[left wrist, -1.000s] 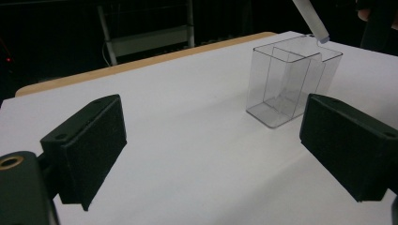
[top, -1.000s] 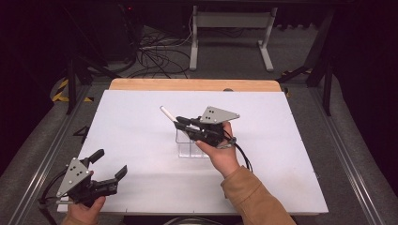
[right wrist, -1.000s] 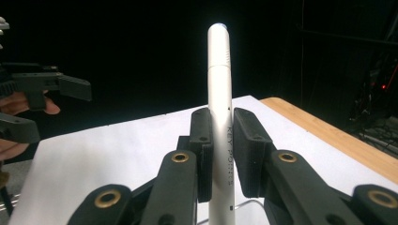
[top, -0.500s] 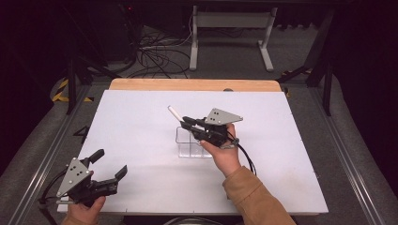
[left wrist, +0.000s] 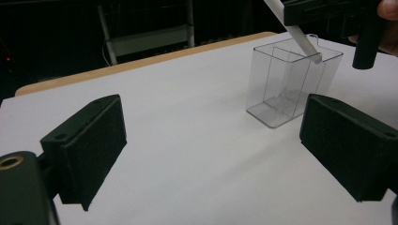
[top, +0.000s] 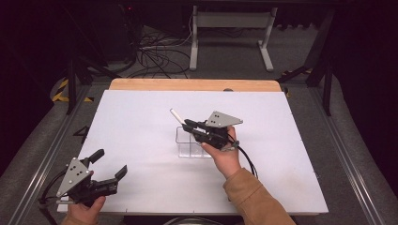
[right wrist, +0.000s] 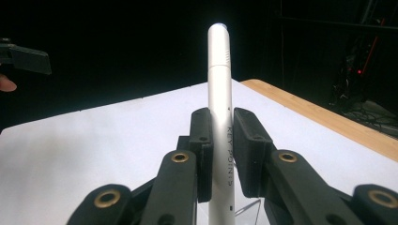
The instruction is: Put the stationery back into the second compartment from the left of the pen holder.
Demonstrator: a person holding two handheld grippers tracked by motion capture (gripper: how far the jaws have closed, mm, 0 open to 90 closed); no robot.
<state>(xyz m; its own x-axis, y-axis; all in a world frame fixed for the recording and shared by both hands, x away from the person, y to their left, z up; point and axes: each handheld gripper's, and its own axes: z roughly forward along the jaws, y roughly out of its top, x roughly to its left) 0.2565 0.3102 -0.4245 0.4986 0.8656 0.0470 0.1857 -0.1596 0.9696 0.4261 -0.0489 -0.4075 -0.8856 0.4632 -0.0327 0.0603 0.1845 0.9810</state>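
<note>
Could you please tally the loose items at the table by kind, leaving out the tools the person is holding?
White cylindrical plastic pen, clamped in the right claw: 1
Clear plastic divided container, standing on the white table: 1
Total: 2

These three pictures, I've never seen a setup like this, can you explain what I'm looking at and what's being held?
A person stands at a white table and holds a hand-operated gripper in each hand, each with two black jaws. The high view looks down from above. The other two come from cameras riding on the grippers. The left gripper rests near the table's near left corner, jaws apart and empty. The right gripper clamps a white pen above a clear plastic box with a divider inside, which stands mid-table. The pen's lower end is at the box's open top.
</note>
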